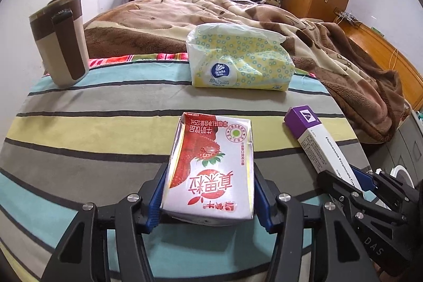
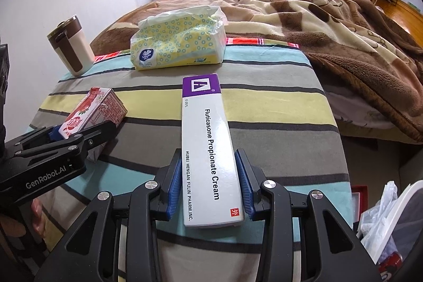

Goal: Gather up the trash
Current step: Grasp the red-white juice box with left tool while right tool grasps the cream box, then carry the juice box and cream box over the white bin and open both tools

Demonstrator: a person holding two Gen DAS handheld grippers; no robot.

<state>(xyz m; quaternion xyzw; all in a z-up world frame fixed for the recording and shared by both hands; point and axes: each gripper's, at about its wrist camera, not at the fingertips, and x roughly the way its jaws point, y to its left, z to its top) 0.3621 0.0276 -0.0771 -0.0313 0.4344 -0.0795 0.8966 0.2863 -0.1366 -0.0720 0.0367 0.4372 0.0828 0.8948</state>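
Your left gripper (image 1: 207, 198) pinches the milk carton (image 1: 211, 168) and, right of it, your right gripper (image 2: 208, 186) pinches the cream box (image 2: 208, 149), so both can leave the bench (image 2: 277, 107) together.

Milk carton (image 1: 211, 165) lies left of cream box (image 1: 317, 144), tissue pack (image 1: 238, 60) behind.

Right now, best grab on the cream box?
Take the cream box by its two long sides near the close end, coming in along its length from the near table edge. It lies flat, long and narrow, so the right claw spans its width, as it does here.
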